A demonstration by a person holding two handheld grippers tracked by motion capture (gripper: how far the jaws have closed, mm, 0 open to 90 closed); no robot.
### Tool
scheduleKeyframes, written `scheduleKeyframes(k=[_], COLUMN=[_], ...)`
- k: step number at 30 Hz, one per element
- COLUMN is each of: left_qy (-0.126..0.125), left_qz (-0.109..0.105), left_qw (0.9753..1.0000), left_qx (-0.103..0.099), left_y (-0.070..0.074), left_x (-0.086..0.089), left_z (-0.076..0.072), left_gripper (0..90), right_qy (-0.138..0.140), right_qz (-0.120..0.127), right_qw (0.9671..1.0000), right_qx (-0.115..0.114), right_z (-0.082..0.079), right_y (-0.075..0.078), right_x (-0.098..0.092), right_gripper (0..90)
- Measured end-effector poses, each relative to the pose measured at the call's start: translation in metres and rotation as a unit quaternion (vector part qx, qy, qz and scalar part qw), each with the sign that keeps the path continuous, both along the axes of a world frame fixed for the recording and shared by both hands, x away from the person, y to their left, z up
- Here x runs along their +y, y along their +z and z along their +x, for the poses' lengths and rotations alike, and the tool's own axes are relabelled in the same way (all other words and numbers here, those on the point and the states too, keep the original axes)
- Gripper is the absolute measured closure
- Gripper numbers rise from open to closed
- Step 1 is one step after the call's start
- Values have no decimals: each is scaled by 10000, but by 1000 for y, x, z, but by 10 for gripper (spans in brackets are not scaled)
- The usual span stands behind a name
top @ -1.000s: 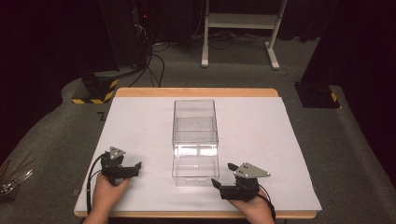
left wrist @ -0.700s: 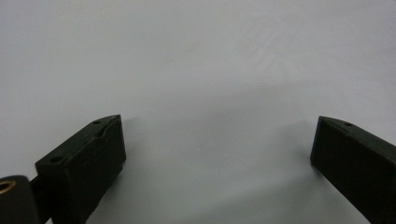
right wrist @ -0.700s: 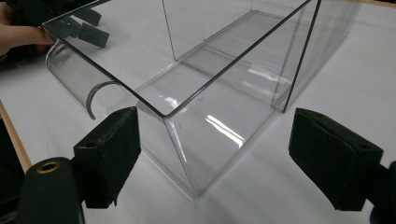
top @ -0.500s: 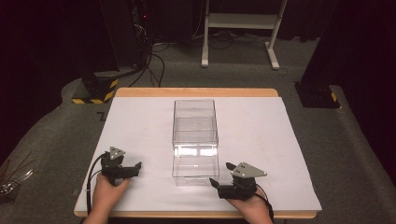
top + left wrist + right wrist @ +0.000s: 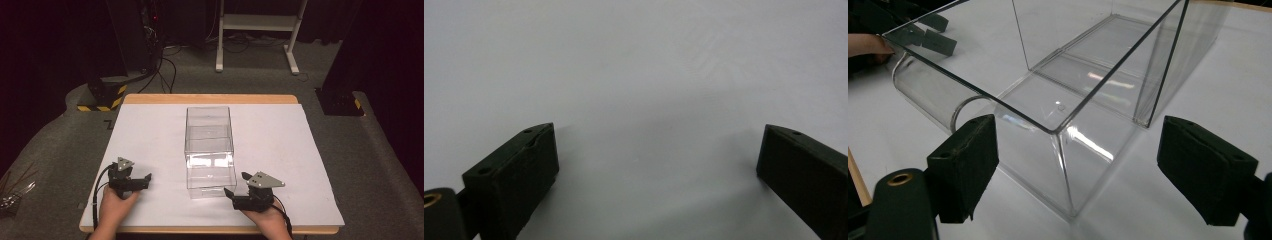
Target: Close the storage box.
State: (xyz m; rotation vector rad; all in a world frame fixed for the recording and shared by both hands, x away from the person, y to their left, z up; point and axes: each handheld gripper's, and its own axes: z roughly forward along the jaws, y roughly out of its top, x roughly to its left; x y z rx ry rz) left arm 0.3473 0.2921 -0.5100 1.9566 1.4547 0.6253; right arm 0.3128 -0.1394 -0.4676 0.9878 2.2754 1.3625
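A clear plastic box [image 5: 209,150], long and open-topped, stands in the middle of the white table cover [image 5: 150,135]. My right gripper [image 5: 235,184] rests at the box's near right corner, jaws open and pointing left toward it. In the right gripper view the box's near corner [image 5: 1058,150] stands between and just beyond my open jaws, with nothing gripped. My left gripper [image 5: 145,181] lies on the cover to the left of the box, well apart from it. In the left gripper view its fingers [image 5: 519,170] stand wide apart over bare white cover.
The wooden table edge [image 5: 210,98] frames the cover. Beyond the table stand a yellow-and-black striped base [image 5: 102,97], a white metal stand [image 5: 260,30] and cables on the grey floor. The other hand and gripper [image 5: 923,35] show through the box wall.
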Motion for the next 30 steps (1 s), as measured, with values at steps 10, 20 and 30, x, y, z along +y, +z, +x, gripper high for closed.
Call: scheduleKeyframes(k=[10, 20, 30], left_qy=[-1, 19, 20], left_qz=[-2, 17, 19], left_qw=[10000, 10000, 10000], left_qx=[0, -23, -21], left_y=[0, 0, 0], left_x=[0, -1, -1], left_z=[0, 0, 0], left_gripper=[34, 36, 36], right_qy=[-9, -93, -108], right_qz=[-87, -61, -45], right_qw=[9999, 9999, 9998], right_qx=[-106, -123, -176], right_z=[1, 6, 8], right_y=[0, 1, 1], right_x=[9, 10, 12], right_gripper=[161, 160, 156])
